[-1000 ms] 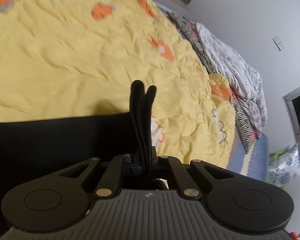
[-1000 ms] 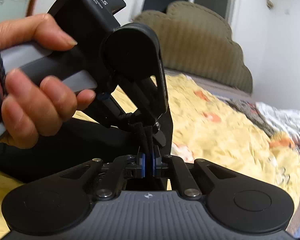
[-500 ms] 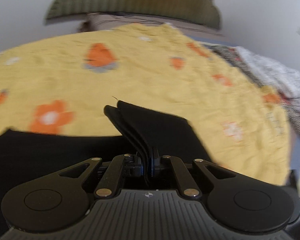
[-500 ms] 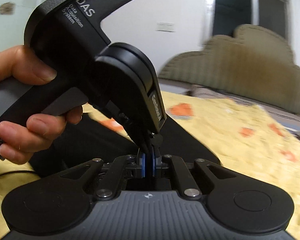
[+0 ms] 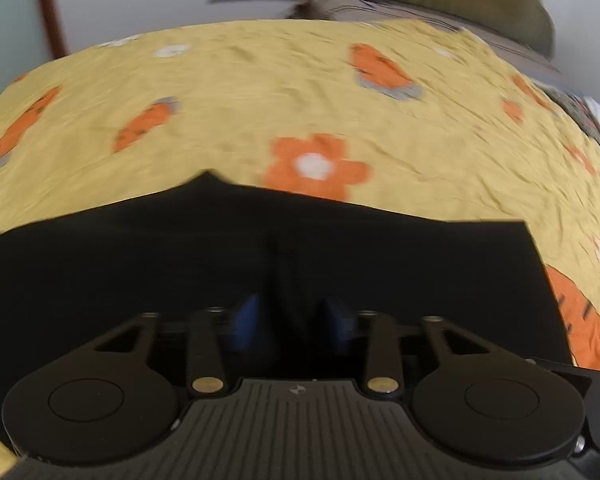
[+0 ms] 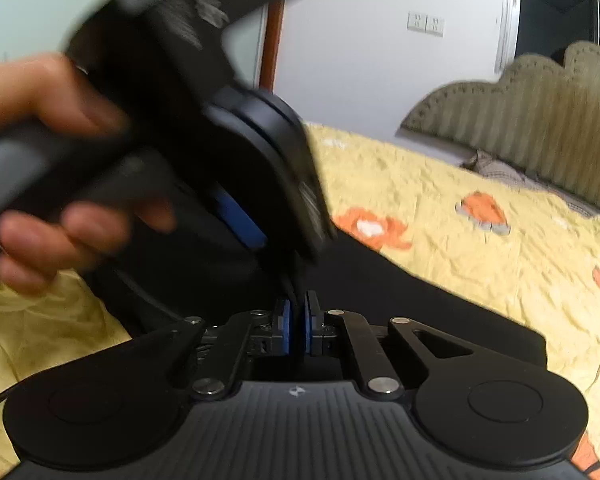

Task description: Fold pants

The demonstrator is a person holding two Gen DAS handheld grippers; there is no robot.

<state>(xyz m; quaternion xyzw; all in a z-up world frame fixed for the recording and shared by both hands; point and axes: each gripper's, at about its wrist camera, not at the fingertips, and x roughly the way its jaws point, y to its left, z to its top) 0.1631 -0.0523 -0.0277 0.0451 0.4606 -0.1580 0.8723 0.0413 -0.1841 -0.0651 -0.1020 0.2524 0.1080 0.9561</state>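
Fabric of the black pants fills the lower half of the left wrist view, lying flat on the crumpled yellow bedspread with orange flower prints and reaching from the left edge to a squared corner at the right. The left gripper sits directly over this cloth; its blue-padded fingers stand apart, with a dark upright fold of the pants rising in the gap between them, though blur and the dark-on-dark tones hide whether the pads touch it. In the right wrist view, the right gripper has its blue pads nearly together, pinching a thin black edge of the pants that stands up between them. The pants spread out ahead and to the right of it across the yellow bedspread. Just ahead and to the left, the left gripper, blurred, points down at the same raised cloth, held by the person's left hand. A ribbed olive-green headboard stands behind the bed.
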